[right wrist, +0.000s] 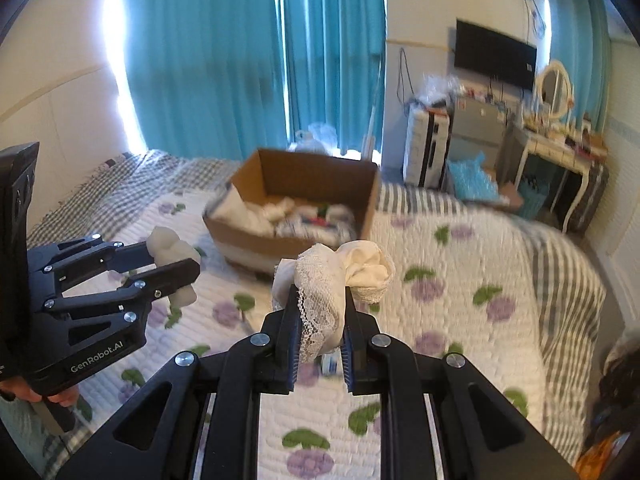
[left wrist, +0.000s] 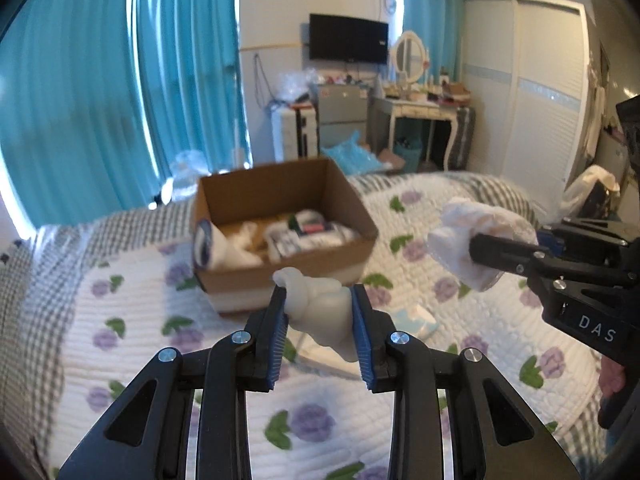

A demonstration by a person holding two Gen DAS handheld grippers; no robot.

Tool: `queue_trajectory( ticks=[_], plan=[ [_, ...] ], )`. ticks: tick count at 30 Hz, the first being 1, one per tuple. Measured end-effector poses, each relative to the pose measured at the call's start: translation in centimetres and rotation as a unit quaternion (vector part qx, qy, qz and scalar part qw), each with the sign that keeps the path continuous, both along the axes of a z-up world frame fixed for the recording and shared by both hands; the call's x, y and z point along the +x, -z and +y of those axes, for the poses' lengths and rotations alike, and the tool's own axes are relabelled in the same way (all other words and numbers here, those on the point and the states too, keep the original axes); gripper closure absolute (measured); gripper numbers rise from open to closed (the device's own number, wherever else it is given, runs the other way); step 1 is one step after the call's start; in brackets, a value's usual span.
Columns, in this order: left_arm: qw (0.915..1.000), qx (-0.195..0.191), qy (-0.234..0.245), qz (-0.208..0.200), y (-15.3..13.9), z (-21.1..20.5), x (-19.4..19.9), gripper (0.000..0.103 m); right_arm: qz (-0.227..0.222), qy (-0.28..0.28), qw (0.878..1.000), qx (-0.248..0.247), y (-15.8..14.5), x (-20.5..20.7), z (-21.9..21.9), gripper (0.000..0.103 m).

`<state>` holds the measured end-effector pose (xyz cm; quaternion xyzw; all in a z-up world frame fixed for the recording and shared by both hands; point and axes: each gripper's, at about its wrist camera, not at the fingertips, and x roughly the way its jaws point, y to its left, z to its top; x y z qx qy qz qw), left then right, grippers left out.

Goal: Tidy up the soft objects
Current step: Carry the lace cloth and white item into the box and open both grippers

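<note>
The left claw [left wrist: 320, 312] is clenched on a cream rolled sock [left wrist: 320, 304], a smooth, lumpy bundle that narrows toward its lower end and is pinched between the ribbed blue pads [left wrist: 280, 328]. From the right wrist view the same bundle [right wrist: 172, 250] sits between the black fingers of the left claw [right wrist: 176, 264], held in the air above the bed [right wrist: 460, 264].

The right claw [right wrist: 320, 320] grips a white lace garment [right wrist: 332, 276], bunched up: an open net trim with a scalloped edge hangs between the pads, and a plainer cream fabric balloons out above and to the right. In the left wrist view this bundle [left wrist: 480, 236] looks like a crumpled white wad at the tip of the right claw [left wrist: 486, 250].

Beyond both claws an open cardboard box [left wrist: 280, 224] rests on the bed, its flaps upright, already holding white rolled cloths and some striped or patterned pieces. The quilt [left wrist: 132, 312] is white, ribbed in rows and printed with purple flowers and green leaves, with a grey checked border. A small pale blue and white item [left wrist: 414, 318] lies on the quilt just beyond the left claw. Teal curtains [left wrist: 120, 92], a wall television [left wrist: 348, 38], a cluttered dressing table [left wrist: 416, 108] with an oval mirror and a white wardrobe [left wrist: 532, 92] stand behind.
</note>
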<state>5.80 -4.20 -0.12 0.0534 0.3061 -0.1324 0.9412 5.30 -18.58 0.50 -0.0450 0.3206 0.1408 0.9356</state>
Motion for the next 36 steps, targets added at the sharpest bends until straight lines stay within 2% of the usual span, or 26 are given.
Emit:
queue_trajectory(
  ticks=[4,7,13,16,21,27,28,30,31,32,34,36],
  plan=[
    [0.9999,-0.006,-0.003,-0.009,-2.7,1.4,2.3,0.073,-0.03,-0.009,0.999,-0.017,-2.7,1.7,1.6,0.087],
    [0.9996,0.006,-0.014,-0.025,-4.4,2.4,4.9,0.073,-0.046,-0.018,0.999,-0.019,-4.3,4.1,2.7,0.087],
    [0.9977,0.041,-0.026,-0.048,-5.1,3.2,11.1,0.073,-0.057,-0.036,0.997,-0.024,-5.5,11.5,5.3,0.087],
    [0.9982,0.032,-0.032,-0.039,-4.2,4.0,14.7,0.072,-0.051,-0.044,0.997,-0.026,-4.7,15.0,6.3,0.087],
    [0.9986,0.032,-0.037,-0.019,-1.3,5.0,19.9,0.071,-0.028,-0.042,0.998,-0.022,-1.3,21.0,7.3,0.087],
    [0.999,0.042,-0.018,-0.001,1.8,4.8,22.7,0.06,0.007,-0.038,0.999,-0.003,3.6,25.7,6.8,0.087],
    [0.999,0.042,-0.014,0.005,2.3,4.7,22.9,0.049,0.01,-0.035,0.999,0.002,4.1,26.0,6.6,0.084],
    [0.9988,0.047,-0.011,0.009,2.8,4.5,23.1,0.046,0.009,-0.024,1.0,0.003,4.8,26.2,6.0,0.067],
    [0.9985,0.052,-0.014,0.006,3.0,4.4,22.9,0.044,0.003,-0.015,1.0,0.001,4.8,26.1,5.6,0.052],
    [0.9984,0.055,-0.015,0.004,3.0,4.2,22.7,0.039,-0.001,-0.006,1.0,0.001,4.7,25.9,5.1,0.046],
    [0.9981,0.057,-0.024,0.004,2.7,4.0,22.1,0.029,0.001,0.002,1.0,0.014,4.3,25.6,3.9,0.045],
    [0.9981,0.052,-0.034,0.001,2.0,3.9,21.6,0.027,0.0,0.017,1.0,0.018,3.3,24.6,2.5,0.039]
  ],
)
